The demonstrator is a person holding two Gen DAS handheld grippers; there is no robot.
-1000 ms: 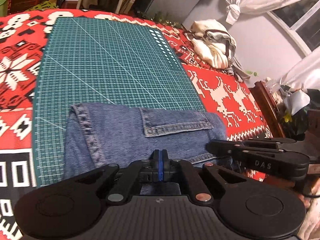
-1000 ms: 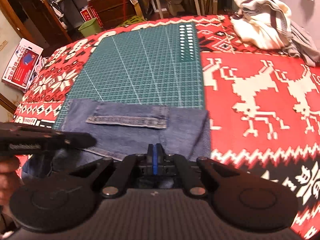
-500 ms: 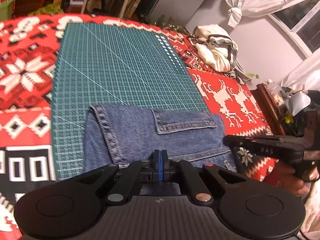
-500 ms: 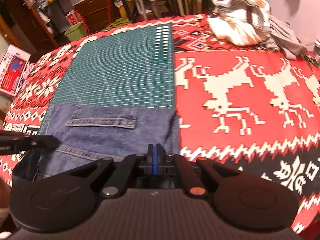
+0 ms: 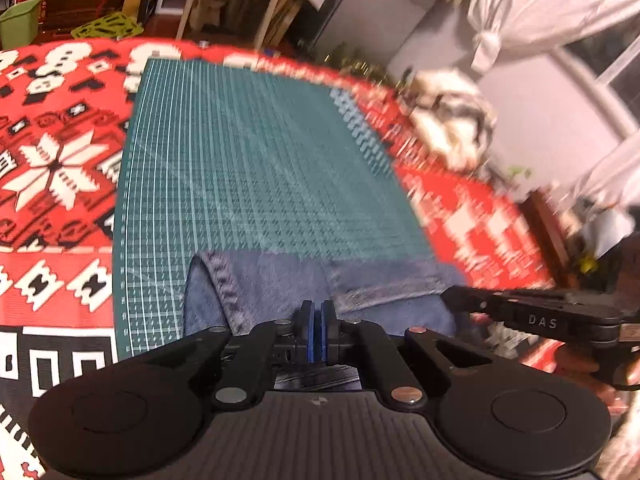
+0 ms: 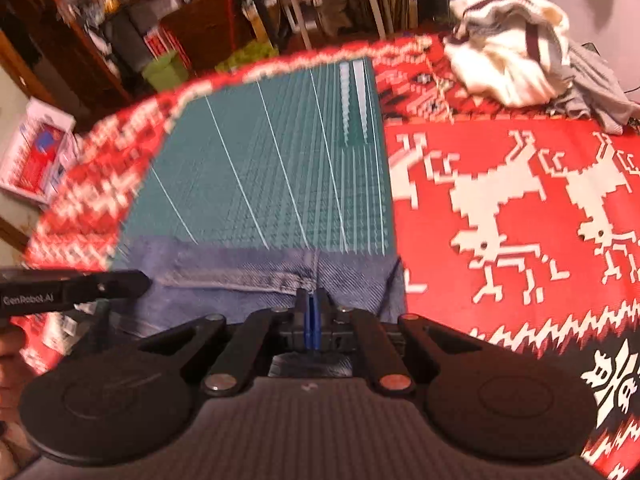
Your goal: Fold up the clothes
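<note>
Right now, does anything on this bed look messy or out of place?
One thing: a crumpled heap of cream knitwear with dark stripes and grey cloth lies unfolded at the far right of the red patterned blanket. The folded blue denim jeans sit squarely along the near edge of the green gridded cutting mat.

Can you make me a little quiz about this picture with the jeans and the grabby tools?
1. True or false: the jeans lie partly on the green mat.
2. What animals are on the red blanket: A reindeer, B cats, C fish?
3. Are the left tool and right tool open or shut?

Key: 1 true. 2 A. 3 Both shut; denim lies right at their tips.
</note>
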